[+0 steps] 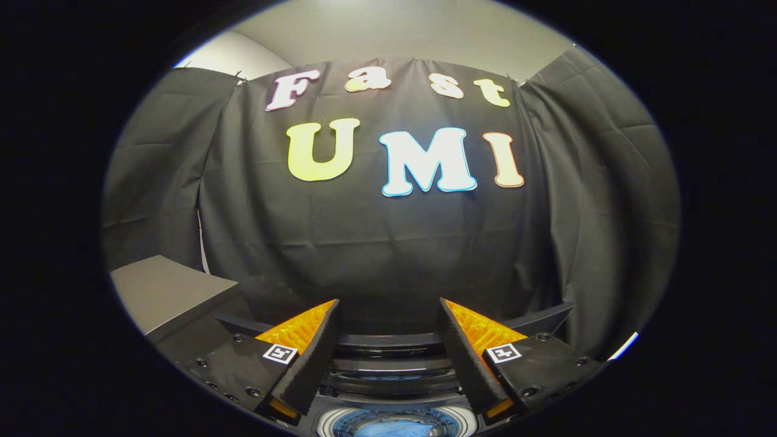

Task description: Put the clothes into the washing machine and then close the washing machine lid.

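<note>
Tongs (388, 303) open above washing machine (388, 364); grey table (164, 291) beside it

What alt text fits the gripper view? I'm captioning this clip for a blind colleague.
The open gripper holds nothing, its fingers spread above the washer, whose drum shows blue cloth inside. Beyond the fingers hangs a black cloth wall, and a grey box stands beside the washer.

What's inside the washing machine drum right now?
Blue cloth lies in the drum of the washing machine. The open gripper hangs above, holding nothing. The rest of the drum is out of sight.
</note>
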`<state>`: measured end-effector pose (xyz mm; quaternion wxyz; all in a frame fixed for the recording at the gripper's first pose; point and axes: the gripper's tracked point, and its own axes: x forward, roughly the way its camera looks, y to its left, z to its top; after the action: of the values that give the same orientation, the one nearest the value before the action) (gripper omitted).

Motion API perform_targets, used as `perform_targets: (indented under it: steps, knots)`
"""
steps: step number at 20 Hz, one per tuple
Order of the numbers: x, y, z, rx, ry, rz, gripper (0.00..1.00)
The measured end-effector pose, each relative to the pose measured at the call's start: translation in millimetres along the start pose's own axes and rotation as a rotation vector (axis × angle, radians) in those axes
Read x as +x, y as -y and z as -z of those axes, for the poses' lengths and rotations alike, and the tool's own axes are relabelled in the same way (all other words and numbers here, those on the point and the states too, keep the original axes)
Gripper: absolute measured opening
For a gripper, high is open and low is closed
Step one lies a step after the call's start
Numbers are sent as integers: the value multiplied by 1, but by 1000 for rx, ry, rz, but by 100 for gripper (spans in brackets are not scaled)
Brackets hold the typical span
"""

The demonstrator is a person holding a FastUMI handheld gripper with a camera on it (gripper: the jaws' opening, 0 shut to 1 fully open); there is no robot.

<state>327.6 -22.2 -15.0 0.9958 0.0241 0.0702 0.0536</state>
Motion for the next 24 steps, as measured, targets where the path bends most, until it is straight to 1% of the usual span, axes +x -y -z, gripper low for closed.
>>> perform_targets:
  steps: [13,24]
  knots:
    - [-42,-1,16,-8,6,2,97]
    - [-71,-2,33,-10,-20,2,97]
